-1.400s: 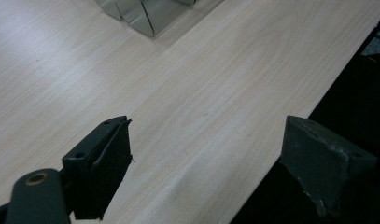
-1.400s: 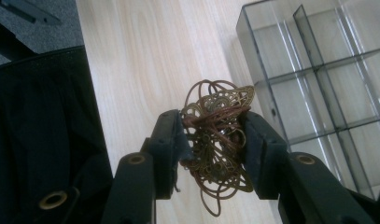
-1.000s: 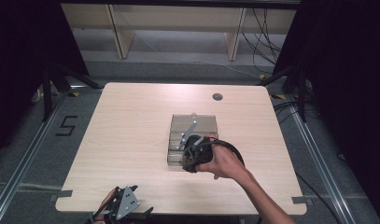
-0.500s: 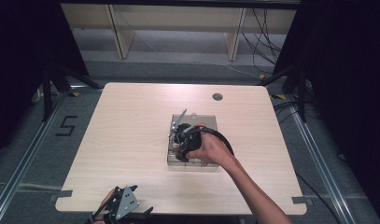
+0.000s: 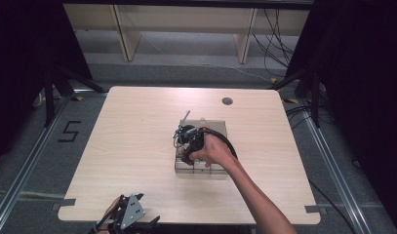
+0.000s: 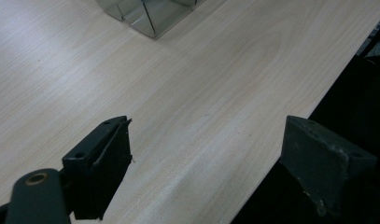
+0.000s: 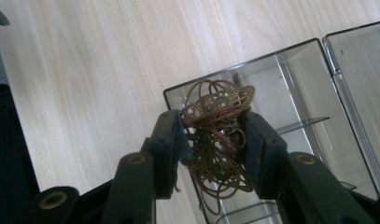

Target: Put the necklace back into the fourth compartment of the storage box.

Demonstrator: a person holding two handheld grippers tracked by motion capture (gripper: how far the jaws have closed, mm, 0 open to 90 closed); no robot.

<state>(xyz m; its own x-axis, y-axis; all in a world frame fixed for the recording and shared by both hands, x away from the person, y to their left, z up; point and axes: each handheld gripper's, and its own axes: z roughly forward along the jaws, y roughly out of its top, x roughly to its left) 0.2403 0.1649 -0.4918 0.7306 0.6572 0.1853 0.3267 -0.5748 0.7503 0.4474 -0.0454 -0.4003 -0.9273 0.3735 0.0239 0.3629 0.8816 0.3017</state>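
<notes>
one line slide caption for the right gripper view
Right gripper holds a tangled bronze filigree necklace over a clear acrylic organizer box on a light wooden table.

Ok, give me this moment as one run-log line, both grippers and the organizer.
right gripper: shut on bronze filigree jewelry, over clear organizer corner compartment | left gripper: open, at near table edge
</notes>
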